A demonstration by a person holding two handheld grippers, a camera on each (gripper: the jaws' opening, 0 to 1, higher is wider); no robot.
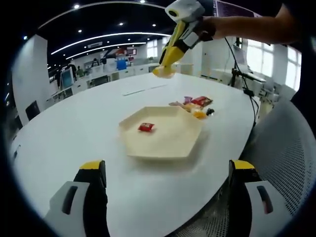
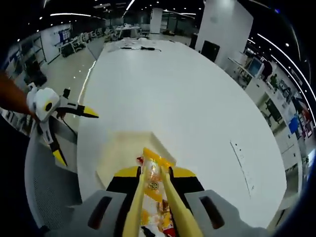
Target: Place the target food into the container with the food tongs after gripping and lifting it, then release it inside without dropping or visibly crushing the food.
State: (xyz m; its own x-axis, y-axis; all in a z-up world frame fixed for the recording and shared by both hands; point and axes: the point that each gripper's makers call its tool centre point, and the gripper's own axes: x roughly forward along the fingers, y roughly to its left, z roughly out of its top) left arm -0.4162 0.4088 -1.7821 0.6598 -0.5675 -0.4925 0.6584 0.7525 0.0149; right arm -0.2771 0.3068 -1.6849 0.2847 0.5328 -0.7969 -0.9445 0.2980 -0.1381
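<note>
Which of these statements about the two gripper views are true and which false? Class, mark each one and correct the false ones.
1. The left gripper has its jaws shut on a snack. False: its jaws stand wide apart with nothing between them.
2. A red packet lies in the hexagonal tray. True.
3. The right gripper holds yellow tongs pinching a yellow wrapped snack. True.
4. The tray sits on a dark wooden table. False: the table is white.
5. More wrapped snacks lie on the table beside the tray. True.
6. The held snack is resting in the tray. False: it is held up in the air, above the table.
</note>
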